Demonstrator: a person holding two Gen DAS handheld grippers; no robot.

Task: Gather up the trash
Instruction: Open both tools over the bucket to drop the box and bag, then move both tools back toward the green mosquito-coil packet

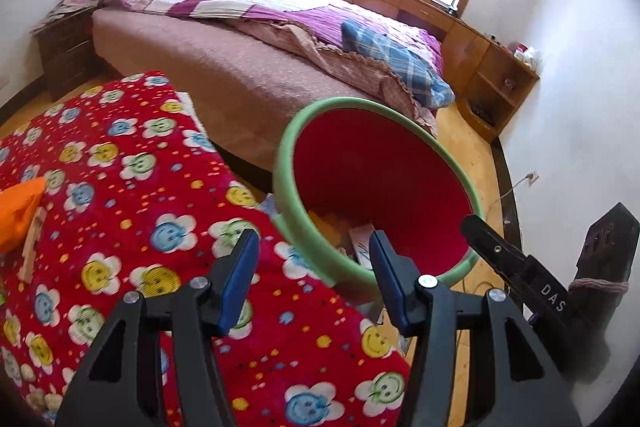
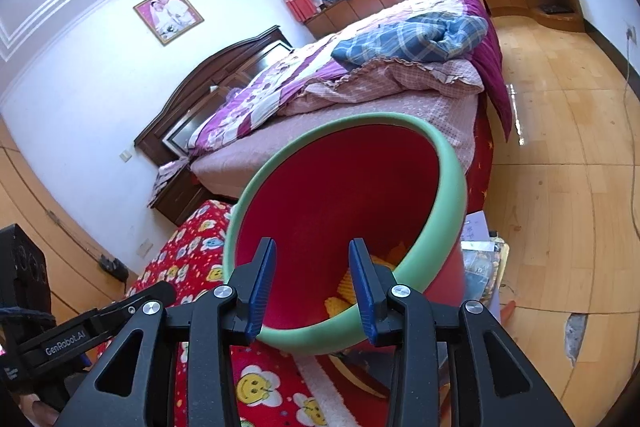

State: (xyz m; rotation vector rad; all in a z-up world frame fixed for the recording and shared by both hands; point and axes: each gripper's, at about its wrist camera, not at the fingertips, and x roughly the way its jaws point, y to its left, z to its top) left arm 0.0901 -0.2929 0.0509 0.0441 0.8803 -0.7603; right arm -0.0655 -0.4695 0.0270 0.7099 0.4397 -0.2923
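My right gripper (image 2: pixel 312 287) stands part open and empty over the near rim of the trash bin (image 2: pixel 440 163), yellow scraps inside. My left gripper (image 1: pixel 312 279), part open and empty, hovers between the bin and the red flowered surface (image 1: pixel 120 155), where an orange wrapper (image 1: pixel 20 211) lies far left.

The left tongs (image 1: pixel 312 281) are showing matte black angular arms with triangular cut-outs, round silver screws at the pivots, and flat blue ribbed pads (image 1: pixel 240 281) lining the inner faces of the fingers. The right tongs (image 2: pixel 312 289) are wearing the same build: black frame, silver screws, blue grooved pads (image 2: pixel 262 291). In the left view the right tongs' side is carrying white letters "DAS"; in the right view the left tongs' side is reading "GenRobot.AI" in white.
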